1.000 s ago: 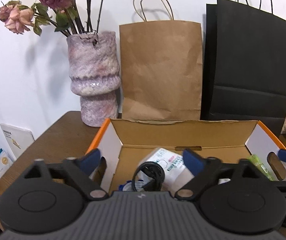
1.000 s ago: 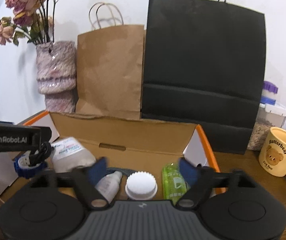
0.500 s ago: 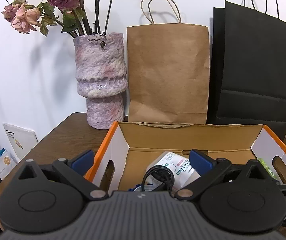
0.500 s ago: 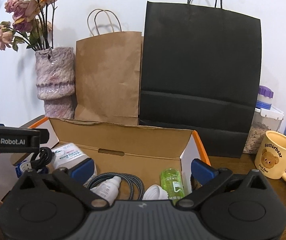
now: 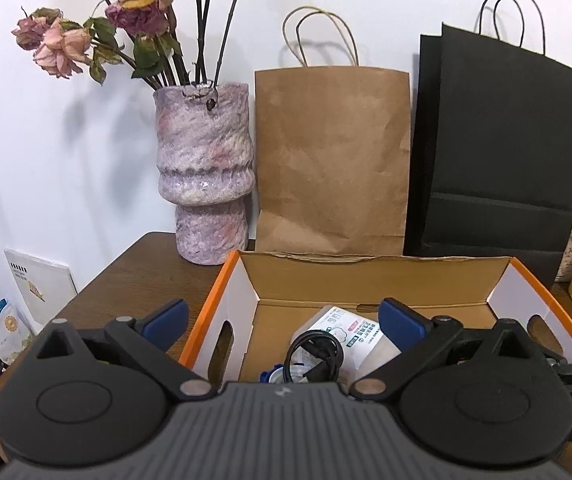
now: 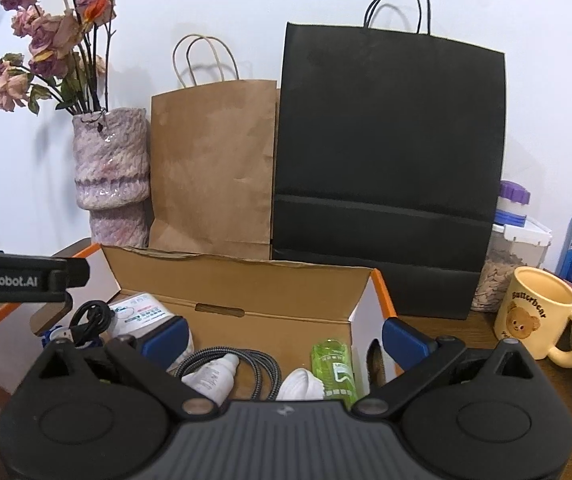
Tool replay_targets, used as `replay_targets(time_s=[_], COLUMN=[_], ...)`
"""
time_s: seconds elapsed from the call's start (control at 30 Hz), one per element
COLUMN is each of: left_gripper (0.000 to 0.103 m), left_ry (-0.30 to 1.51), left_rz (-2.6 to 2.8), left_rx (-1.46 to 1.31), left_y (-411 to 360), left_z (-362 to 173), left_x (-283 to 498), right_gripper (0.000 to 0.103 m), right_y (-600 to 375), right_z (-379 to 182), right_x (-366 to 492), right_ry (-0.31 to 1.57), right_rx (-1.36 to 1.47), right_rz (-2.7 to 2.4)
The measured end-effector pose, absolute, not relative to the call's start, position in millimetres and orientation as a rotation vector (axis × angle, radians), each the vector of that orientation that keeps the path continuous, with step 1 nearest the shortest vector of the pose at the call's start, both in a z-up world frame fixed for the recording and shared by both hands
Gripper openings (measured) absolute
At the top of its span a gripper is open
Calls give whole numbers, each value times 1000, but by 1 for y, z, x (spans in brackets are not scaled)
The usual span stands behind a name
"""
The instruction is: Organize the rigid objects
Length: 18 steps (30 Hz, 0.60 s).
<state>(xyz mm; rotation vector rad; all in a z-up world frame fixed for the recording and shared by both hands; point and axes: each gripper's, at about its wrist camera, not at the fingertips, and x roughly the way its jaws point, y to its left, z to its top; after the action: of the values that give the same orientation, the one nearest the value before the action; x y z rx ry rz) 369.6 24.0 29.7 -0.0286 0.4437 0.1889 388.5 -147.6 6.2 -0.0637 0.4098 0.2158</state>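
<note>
Left gripper (image 5: 282, 318) spread wide, empty, above box (image 5: 222, 304)'s left end | right gripper (image 6: 286, 334) spread wide, empty, above its right end | box at table (image 5: 134, 280)'s back edge, before vase (image 5: 206, 168) and bags | inside: black cable (image 5: 317, 356), packet (image 5: 349, 328), white bottle (image 6: 214, 376), green bottle (image 6: 333, 368) | mug (image 6: 537, 312) on the table right of box

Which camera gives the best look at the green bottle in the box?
The right wrist view. There the green bottle lies in plain sight at the box's right end, beside a white cap. In the left wrist view the left gripper hides that end, so the bottle does not show.
</note>
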Motion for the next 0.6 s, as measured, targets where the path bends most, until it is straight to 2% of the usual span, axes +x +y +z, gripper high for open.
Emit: replay_targets(time_s=[0.6], left_gripper=[103], left_ry=[436], left_rz=[165], left_rx=[-22], left_y=[26], left_z=[44], left_x=[287], right_gripper=[103], right_y=[-169], right_z=[23], right_x=[303], right_ry=[382], right_rx=[-58], right_rz=[230])
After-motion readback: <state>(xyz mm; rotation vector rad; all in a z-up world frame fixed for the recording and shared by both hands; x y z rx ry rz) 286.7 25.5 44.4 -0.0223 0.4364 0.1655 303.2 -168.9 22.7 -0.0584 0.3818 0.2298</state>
